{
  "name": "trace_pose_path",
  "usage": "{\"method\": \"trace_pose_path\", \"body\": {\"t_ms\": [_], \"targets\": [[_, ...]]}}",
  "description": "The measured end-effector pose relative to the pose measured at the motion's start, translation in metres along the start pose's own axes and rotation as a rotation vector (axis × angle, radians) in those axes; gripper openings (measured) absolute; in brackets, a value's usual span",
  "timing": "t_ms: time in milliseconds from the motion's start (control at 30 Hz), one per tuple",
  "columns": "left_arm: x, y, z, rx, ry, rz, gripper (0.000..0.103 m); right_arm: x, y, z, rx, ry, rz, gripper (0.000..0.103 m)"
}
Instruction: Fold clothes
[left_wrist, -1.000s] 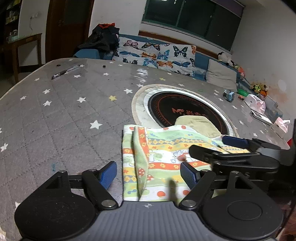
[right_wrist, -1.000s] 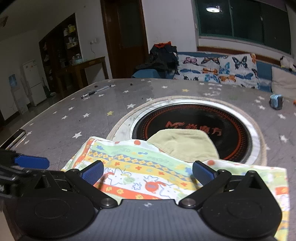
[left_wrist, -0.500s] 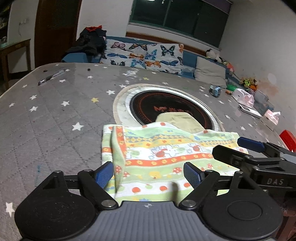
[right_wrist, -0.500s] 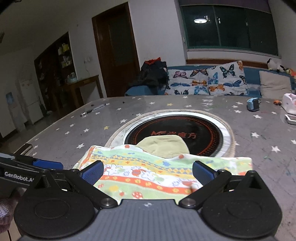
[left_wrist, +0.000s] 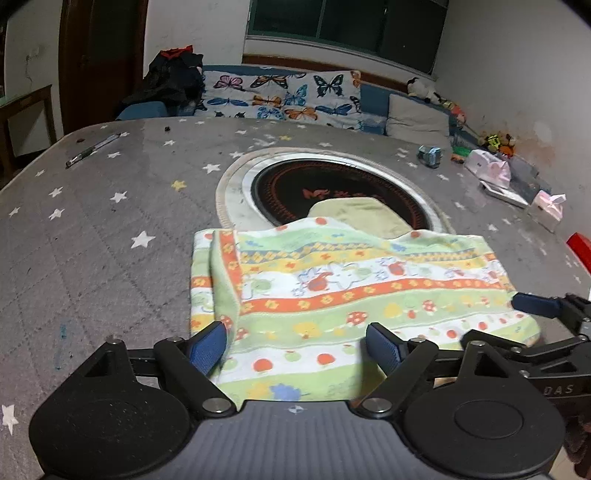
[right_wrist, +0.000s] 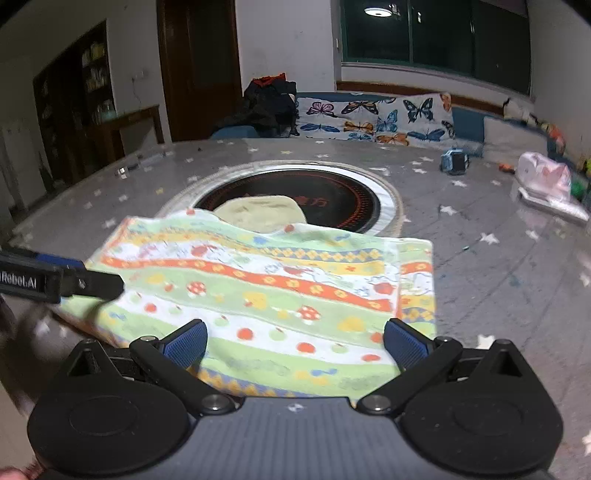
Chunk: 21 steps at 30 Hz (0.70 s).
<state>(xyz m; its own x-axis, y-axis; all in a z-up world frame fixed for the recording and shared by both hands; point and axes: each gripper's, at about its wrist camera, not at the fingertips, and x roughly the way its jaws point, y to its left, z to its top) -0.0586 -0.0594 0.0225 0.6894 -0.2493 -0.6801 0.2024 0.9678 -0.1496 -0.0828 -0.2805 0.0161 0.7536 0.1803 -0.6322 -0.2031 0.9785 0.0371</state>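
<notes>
Folded green-orange-white striped cartoon-print cloth (left_wrist: 343, 295) lies flat on grey star-patterned table cover (left_wrist: 92, 251), far edge over the round black inset hotplate (left_wrist: 295, 188) and partly covering a plain pale-yellow cloth (left_wrist: 354, 214). Left gripper (left_wrist: 295, 347) released, both blue pads spread over the cloth's near-left corner, holding nothing. Right gripper (right_wrist: 295, 341) also spread wide over the near-right edge, empty.

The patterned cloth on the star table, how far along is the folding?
Done: the patterned cloth lies doubled, a second layer showing at its left edge. In hand: nothing; the left gripper and right gripper are both open above its near edge. Left: likely further folds, and the yellow-green cloth behind.
</notes>
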Motion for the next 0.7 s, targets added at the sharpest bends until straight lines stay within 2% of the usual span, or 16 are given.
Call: {"method": "trace_pose_path", "body": {"t_ms": [233, 467, 533, 600, 700], "targets": [[-0.001, 0.011, 0.001, -0.024, 0.004, 0.021, 0.084, -0.006, 0.003, 0.005, -0.018, -0.005, 0.01, 0.103], [-0.003, 0.025, 0.002, -0.048, -0.001, 0.043, 0.084, -0.015, 0.033, 0.011, -0.12, -0.014, 0.104, 0.103], [-0.002, 0.03, 0.001, -0.055, 0.001, 0.048, 0.081, -0.013, 0.047, 0.012, -0.156, -0.008, 0.137, 0.102], [-0.001, 0.035, 0.001, -0.063, 0.008, 0.048, 0.079, -0.011, 0.06, 0.013, -0.192, -0.003, 0.169, 0.095], [-0.001, 0.042, 0.001, -0.074, 0.014, 0.042, 0.075, -0.008, 0.08, 0.016, -0.252, 0.008, 0.216, 0.094]]}}
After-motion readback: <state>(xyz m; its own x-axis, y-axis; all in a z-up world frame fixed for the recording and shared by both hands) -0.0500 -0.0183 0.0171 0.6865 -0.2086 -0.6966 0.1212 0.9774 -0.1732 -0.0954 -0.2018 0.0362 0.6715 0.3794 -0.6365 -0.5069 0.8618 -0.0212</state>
